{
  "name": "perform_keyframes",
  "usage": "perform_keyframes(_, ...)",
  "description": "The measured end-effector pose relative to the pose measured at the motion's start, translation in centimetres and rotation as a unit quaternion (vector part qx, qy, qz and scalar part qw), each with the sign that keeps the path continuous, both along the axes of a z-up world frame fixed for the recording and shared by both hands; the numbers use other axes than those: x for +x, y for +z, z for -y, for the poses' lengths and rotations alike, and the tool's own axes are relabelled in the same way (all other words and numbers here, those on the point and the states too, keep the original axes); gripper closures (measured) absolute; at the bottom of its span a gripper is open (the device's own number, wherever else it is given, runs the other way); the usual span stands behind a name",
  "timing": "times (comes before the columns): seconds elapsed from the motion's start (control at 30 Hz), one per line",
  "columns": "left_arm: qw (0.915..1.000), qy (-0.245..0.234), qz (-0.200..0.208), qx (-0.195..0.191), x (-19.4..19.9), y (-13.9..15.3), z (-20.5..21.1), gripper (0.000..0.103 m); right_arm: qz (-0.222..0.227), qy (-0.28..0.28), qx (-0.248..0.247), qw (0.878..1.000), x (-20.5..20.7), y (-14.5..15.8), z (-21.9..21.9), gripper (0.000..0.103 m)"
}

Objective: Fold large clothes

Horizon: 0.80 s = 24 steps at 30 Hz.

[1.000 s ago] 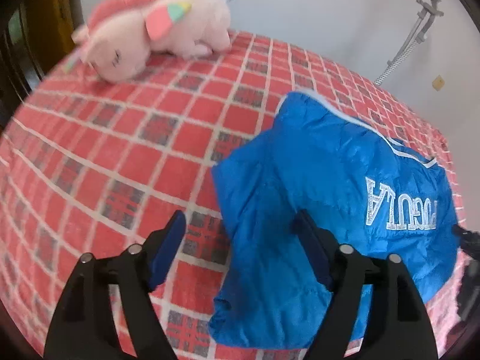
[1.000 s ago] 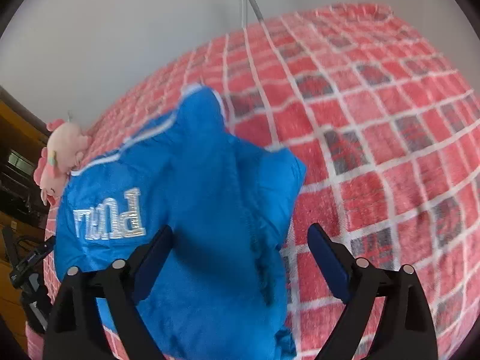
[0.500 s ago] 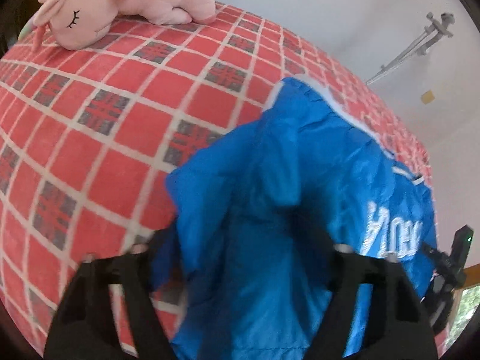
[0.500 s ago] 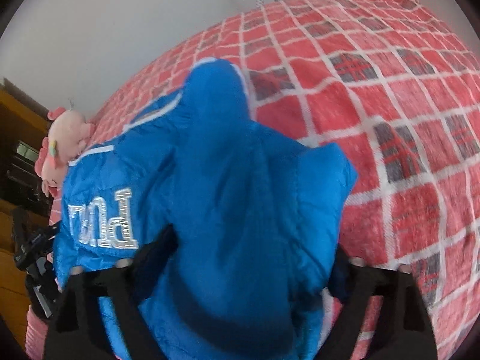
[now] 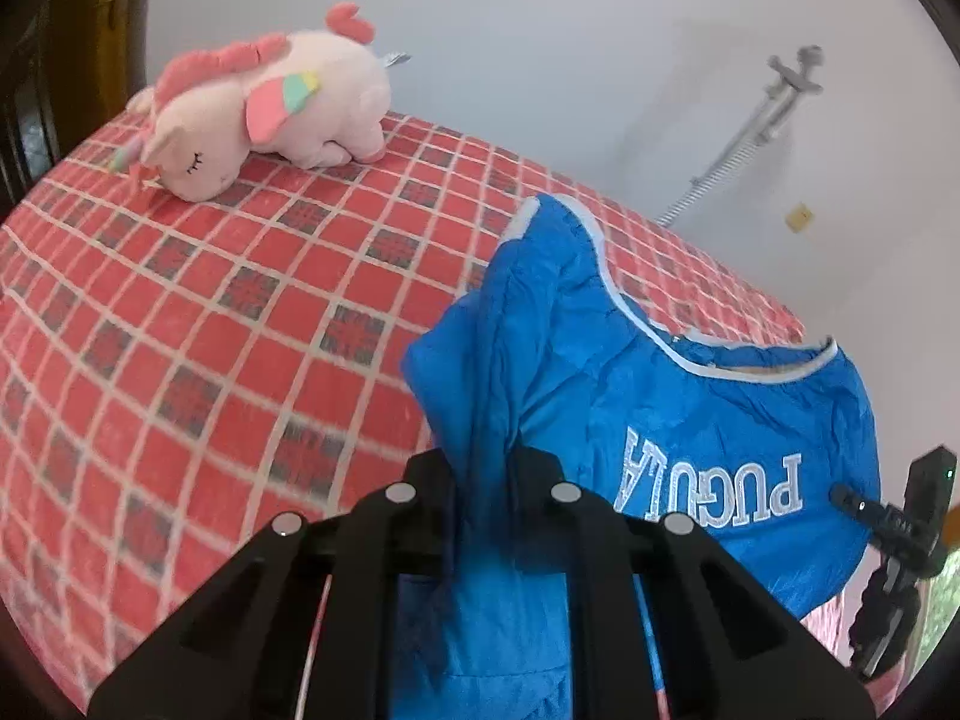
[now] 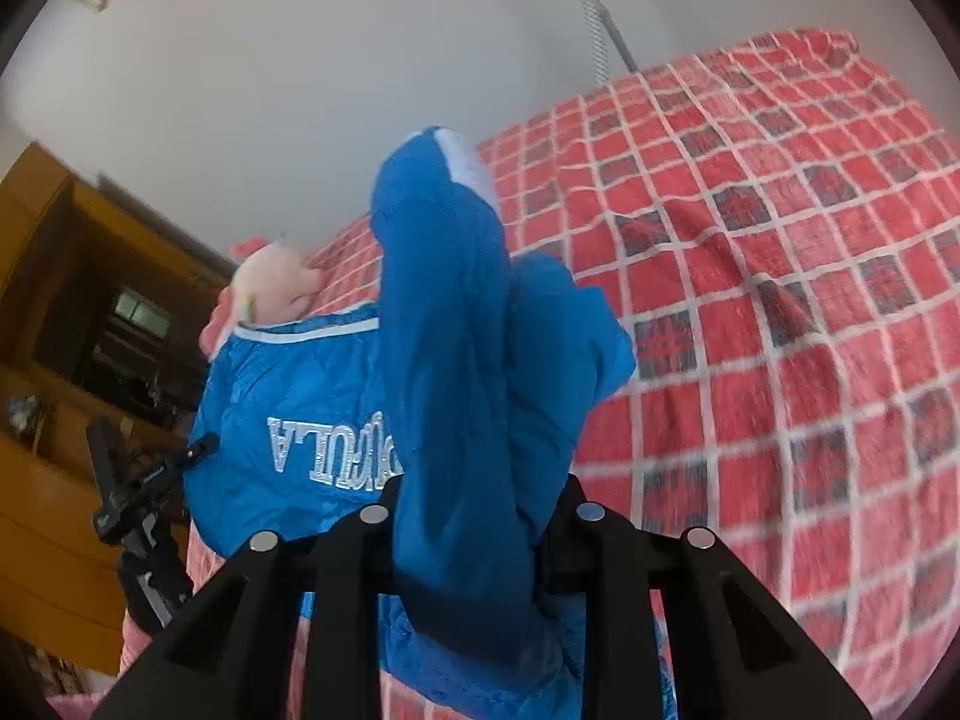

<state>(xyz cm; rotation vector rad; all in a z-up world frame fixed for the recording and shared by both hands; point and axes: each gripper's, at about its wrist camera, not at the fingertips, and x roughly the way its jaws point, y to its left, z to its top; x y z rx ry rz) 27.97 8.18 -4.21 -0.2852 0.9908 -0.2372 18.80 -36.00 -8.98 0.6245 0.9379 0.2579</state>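
A blue padded jacket (image 5: 690,408) with white "PUGULA" lettering lies on a bed with a red checked cover (image 5: 180,330). In the left wrist view my left gripper (image 5: 486,468) is shut on a bunched fold at the jacket's left side and lifts it off the cover. In the right wrist view the jacket (image 6: 444,324) rises in a thick fold between the jaws of my right gripper (image 6: 480,492). Those jaws are closing, and their pads press on the fabric. The pads themselves are hidden by cloth.
A pink unicorn plush (image 5: 270,114) lies at the far left of the bed, and shows behind the jacket as the plush (image 6: 270,282). A black device (image 5: 894,540) stands by the jacket's right edge. A wooden cabinet (image 6: 60,300) stands beside the bed. A metal pole (image 5: 750,126) leans on the white wall.
Both grippers dropped onto the jacket with wide jaws, closed on its two sides, and have risen, pulling the fabric up off the cover.
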Motion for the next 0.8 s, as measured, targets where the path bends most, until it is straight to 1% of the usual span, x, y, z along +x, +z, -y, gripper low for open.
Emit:
perform_keyframes(0.07,0.9999,-0.008,-0.006,-0.003,-1.9,1.1,-0.4,0.092,0.001,0.007,0.009,1.000,-2.3,1.2,-0.2,0.078)
perform_keyframes(0.17,0.9997,-0.019,-0.017,0.003,-5.7,2.0,-1.2,0.092,-0.009,0.015,0.015,1.000,-6.0,1.9,-0.3,0.078)
perform_keyframes(0.27,0.9990,-0.029,-0.031,0.009,-9.3,2.1,-2.0,0.092,-0.024,0.020,0.020,0.999,-10.2,1.6,-0.6,0.078)
perform_keyframes(0.33,0.9986,-0.030,-0.042,0.011,-11.2,1.6,-2.4,0.092,-0.037,0.019,0.020,0.999,-12.1,1.1,-0.8,0.078)
perform_keyframes(0.43,0.9976,-0.035,-0.052,0.029,-14.0,0.0,-2.5,0.091,-0.059,0.014,0.017,0.998,-14.5,-0.3,-1.3,0.078)
perform_keyframes(0.53,0.9969,-0.033,-0.061,0.036,-15.4,-2.1,-2.7,0.091,-0.077,0.003,-0.001,0.997,-16.0,-2.5,-2.0,0.078)
perform_keyframes(0.6,0.9962,-0.025,-0.057,0.062,-15.8,-3.9,-2.9,0.090,-0.086,-0.009,-0.015,0.996,-16.1,-4.1,-2.0,0.077)
perform_keyframes(0.67,0.9958,-0.019,-0.054,0.072,-15.7,-5.6,-3.2,0.088,-0.096,-0.025,-0.016,0.995,-16.1,-5.8,-1.6,0.077)
perform_keyframes(0.7,0.9951,-0.018,-0.048,0.084,-15.6,-6.5,-3.2,0.086,-0.097,-0.029,-0.019,0.995,-16.0,-6.4,-1.5,0.075)
perform_keyframes(0.77,0.9928,-0.021,-0.049,0.107,-15.6,-7.9,-2.7,0.083,-0.101,-0.035,-0.038,0.994,-16.0,-8.0,-1.5,0.071)
perform_keyframes(0.8,0.9906,-0.026,-0.045,0.127,-15.6,-8.8,-2.2,0.081,-0.102,-0.036,-0.047,0.993,-16.0,-8.7,-1.7,0.069)
